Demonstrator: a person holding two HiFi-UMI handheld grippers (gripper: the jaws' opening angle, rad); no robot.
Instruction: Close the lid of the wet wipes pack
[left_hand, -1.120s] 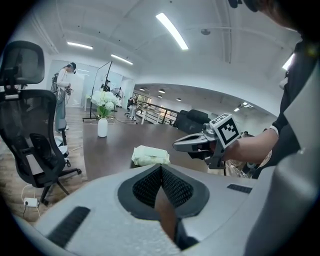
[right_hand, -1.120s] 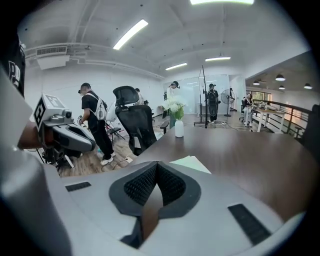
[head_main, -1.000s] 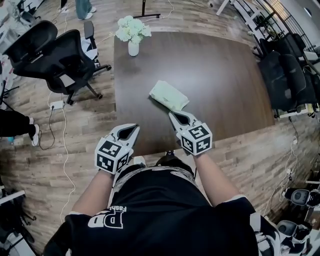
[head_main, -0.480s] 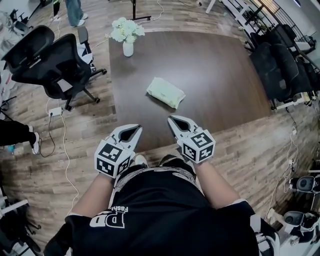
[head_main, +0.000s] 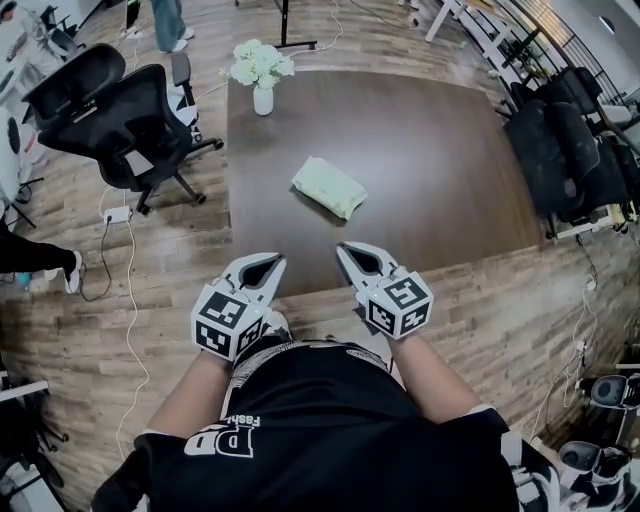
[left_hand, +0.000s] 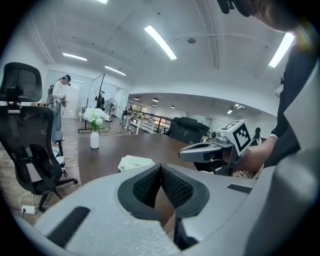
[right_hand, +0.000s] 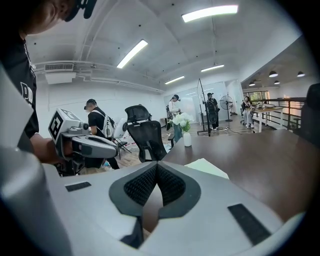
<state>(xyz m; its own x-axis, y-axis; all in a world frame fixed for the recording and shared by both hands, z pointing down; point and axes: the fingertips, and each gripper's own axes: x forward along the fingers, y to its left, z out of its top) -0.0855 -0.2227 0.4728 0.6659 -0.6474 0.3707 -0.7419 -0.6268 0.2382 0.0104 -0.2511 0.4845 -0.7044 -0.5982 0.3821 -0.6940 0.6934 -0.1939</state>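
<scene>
The work looks done, or close to it. The wet wipes pack (head_main: 328, 187) lies flat on the dark table (head_main: 440, 150), ahead of both grippers and a little nearer the right one's line. No flap stands up from its top in the head view, so I judge the lid to be down, though the pack is too small there to show the seam. In the left gripper view the pack (left_hand: 135, 162) lies beyond the jaw tips, slightly to their left. In the right gripper view it (right_hand: 207, 167) lies beyond the tips and to their right.

The left gripper (head_main: 273, 259) has its jaws pressed together with nothing between the ribbed pads (left_hand: 150, 184). The right gripper (head_main: 344, 248) is closed the same way, and only bare table shows past its pads (right_hand: 170, 182). Both hover at the table's near edge, close to the person's body and well apart from the pack. What is left, at most, is to lower the tools.

Against the frame from a second ago, the right gripper's tip is no longer just beside the pack's near corner. A strip of bare table now separates them. The left gripper is also slightly farther back. The pack appears to lie much as it did, and both pairs of jaws are shut as before.
</scene>
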